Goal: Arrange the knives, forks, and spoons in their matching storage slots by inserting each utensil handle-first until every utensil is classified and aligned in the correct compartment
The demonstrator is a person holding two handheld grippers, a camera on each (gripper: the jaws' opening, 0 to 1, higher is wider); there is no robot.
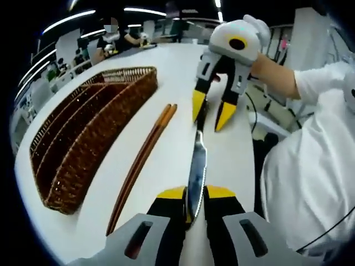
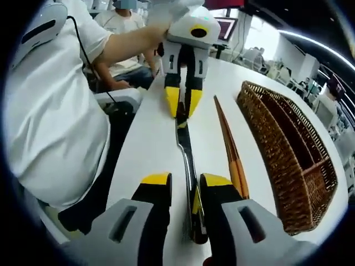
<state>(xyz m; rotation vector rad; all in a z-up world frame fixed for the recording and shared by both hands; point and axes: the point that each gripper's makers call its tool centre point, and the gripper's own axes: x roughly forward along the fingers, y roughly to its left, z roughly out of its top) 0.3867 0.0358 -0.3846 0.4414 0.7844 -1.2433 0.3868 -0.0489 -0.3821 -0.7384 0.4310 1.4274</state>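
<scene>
A table knife (image 1: 196,160) with a silver blade and a black handle (image 2: 194,213) stretches between my two grippers over the white table (image 1: 172,66). My left gripper (image 1: 196,194) is shut on the blade end, and it appears at the top of the right gripper view (image 2: 183,105) with its yellow tips close together. My right gripper (image 2: 187,182) is open, its jaws straddling the handle, which lies nearer the right jaw. A wicker cutlery basket (image 1: 83,133) with long compartments lies to the left of the knife, seen on the right side (image 2: 288,144) in the right gripper view.
A pair of brown chopsticks (image 1: 141,160) lies between the knife and the basket, also (image 2: 230,149). A person in a white shirt (image 1: 310,177) stands at the table's edge beside the knife. Other desks and people are far behind.
</scene>
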